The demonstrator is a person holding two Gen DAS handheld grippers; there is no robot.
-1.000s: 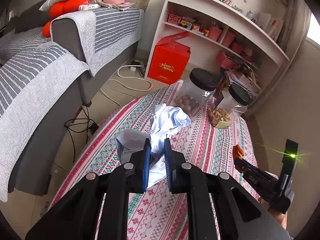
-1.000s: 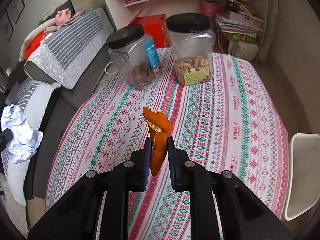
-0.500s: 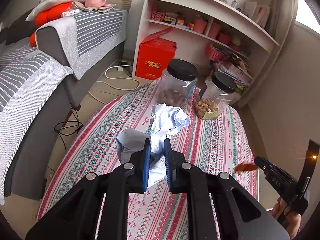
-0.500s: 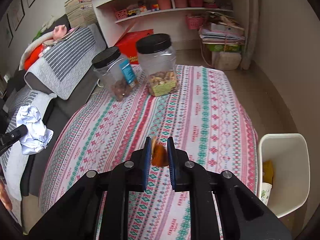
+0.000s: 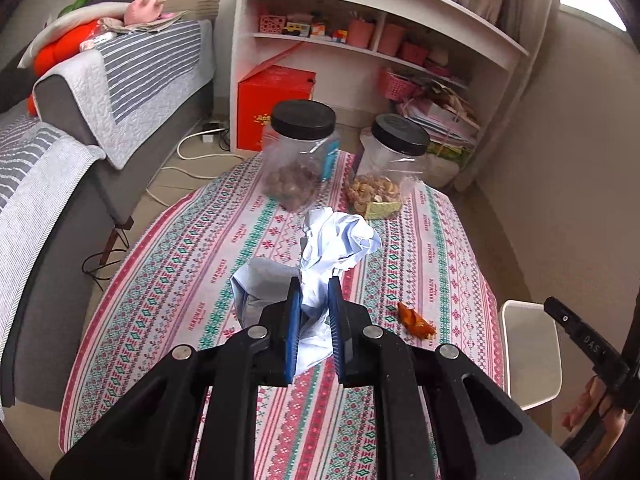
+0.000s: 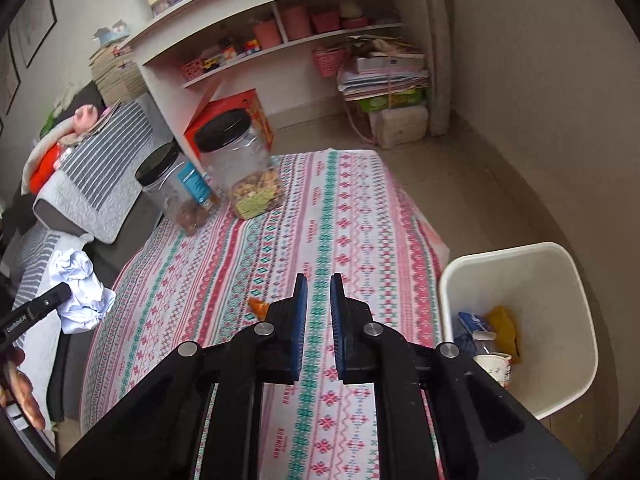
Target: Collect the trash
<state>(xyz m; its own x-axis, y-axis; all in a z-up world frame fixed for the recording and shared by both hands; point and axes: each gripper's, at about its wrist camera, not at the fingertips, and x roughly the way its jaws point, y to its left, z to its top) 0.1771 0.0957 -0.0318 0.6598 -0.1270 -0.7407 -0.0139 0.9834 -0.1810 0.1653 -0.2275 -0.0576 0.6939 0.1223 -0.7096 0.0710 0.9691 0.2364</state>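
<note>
My left gripper (image 5: 314,284) is shut on a crumpled white paper wad (image 5: 336,240), held above the patterned tablecloth (image 5: 200,280). The right wrist view shows that wad (image 6: 82,292) at the far left. My right gripper (image 6: 319,280) is shut with nothing between its blue pads. It hovers over the table's right edge, beside a white trash bin (image 6: 516,252). An orange peel (image 6: 258,307) lies loose on the cloth just left of the right gripper's fingers. In the left wrist view the peel (image 5: 414,318) lies near the table edge, short of the bin (image 5: 528,344).
Two black-lidded clear jars (image 5: 302,156) (image 5: 386,168) of snacks stand at the table's far end. The bin holds a paper cup (image 6: 494,364) and wrappers. A grey sofa (image 5: 60,168) runs along the left, and a white shelf (image 5: 360,40) and a red box (image 5: 276,104) stand behind.
The orange peel has left the right gripper and now lies on the tablecloth. Both grippers have moved right, toward the bin, and the left one still holds the paper wad.
</note>
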